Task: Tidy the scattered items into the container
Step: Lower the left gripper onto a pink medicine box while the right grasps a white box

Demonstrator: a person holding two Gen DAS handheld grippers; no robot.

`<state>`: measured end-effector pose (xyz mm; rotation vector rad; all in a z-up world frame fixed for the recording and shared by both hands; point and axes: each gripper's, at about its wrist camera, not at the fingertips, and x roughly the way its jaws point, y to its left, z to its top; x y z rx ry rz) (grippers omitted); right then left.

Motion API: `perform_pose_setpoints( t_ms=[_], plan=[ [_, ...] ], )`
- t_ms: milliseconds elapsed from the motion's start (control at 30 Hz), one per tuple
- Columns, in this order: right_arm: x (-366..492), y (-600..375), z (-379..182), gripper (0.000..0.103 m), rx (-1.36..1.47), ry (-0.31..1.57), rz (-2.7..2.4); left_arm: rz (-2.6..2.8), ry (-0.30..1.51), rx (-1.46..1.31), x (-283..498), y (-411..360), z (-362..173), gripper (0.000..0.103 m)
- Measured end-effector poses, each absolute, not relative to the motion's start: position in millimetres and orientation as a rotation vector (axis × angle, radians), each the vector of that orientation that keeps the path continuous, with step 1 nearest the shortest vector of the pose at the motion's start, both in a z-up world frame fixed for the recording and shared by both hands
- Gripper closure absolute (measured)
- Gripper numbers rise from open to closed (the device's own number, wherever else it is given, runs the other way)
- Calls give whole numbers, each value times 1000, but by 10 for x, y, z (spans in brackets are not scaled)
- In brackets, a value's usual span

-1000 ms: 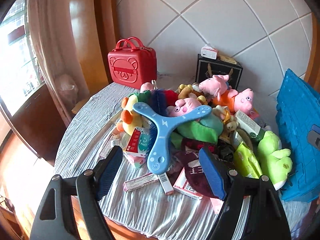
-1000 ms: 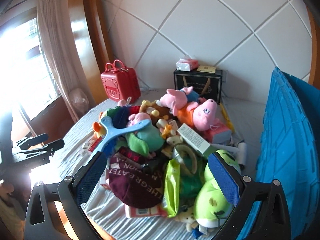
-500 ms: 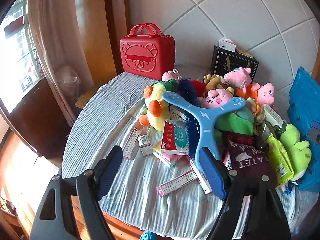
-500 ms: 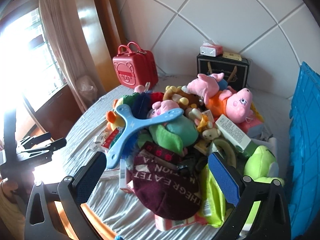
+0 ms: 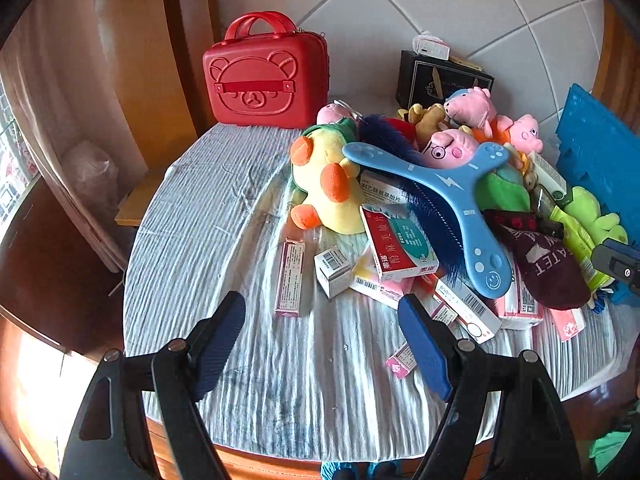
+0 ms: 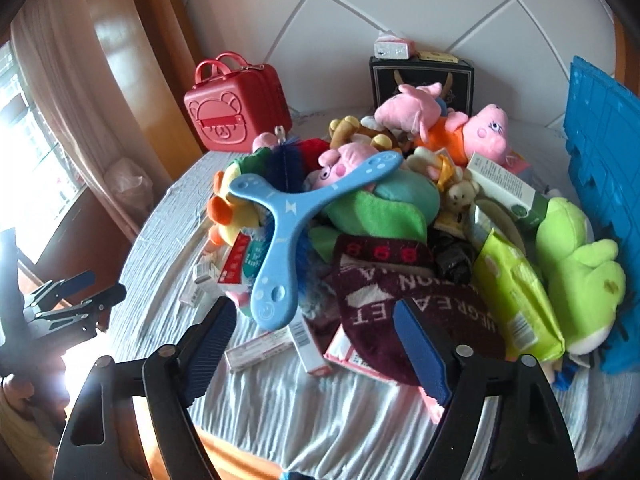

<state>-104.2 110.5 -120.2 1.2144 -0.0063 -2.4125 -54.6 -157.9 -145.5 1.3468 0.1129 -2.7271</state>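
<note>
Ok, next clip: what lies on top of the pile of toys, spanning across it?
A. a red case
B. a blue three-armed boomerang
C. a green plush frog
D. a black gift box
B: the blue three-armed boomerang rests across the plush toys and medicine boxes, while the red case stands apart at the back of the table.

- A white wall of large tiles set diagonally, with grey grout lines, stands behind the round table; a pale ribbed cloth covers the tabletop
- Glossy wooden panelling rises at the left; a beige curtain hangs beside it
- Bright daylight comes through the window on the left
</note>
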Motion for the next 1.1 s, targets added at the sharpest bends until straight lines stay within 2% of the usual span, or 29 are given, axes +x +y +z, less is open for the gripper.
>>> perform_pose_setpoints(
  t_ms=[67, 133, 233, 367, 700, 767, 800, 867, 933, 1100],
  plan=[
    [-1040, 1068, -1279, 37, 1230, 13, -2400, -2724, 112, 1380, -574, -1516, -1553, 25],
    [-1059, 1051, -1373, 61, 1253, 16, -2372, -2723, 109, 1426, -611, -1422, -1660, 25],
    [-1072, 1025, -1546, 69, 1280, 18, -2332, -2724, 56, 1472, -656, -1247, -1825, 24],
    [-1075, 942, -1830, 70, 1316, 34, -2278, -2743, 65, 1562, -697, -1046, -2092, 25],
    [-1119, 881, -2259, 70, 1415, 0, -2277, -2792, -66, 1764, -1011, -690, -2794, 25],
    [-1136, 843, -2297, 70, 1414, -9, -2289, -2799, -90, 1792, -1068, -657, -2896, 34],
    [-1142, 816, -2311, 70, 1411, -14, -2293, -2799, -87, 1814, -1091, -655, -2949, 43],
    [-1156, 749, -2330, 70, 1398, -18, -2297, -2827, -114, 1770, -1086, -661, -2979, 54],
    [-1181, 656, -2356, 70, 1391, -4, -2298, -2827, -79, 1752, -1082, -730, -2987, 71],
    [-1265, 471, -2482, 70, 1397, 45, -2310, -2752, 20, 1738, -1037, -1061, -3025, 74]
  ],
)
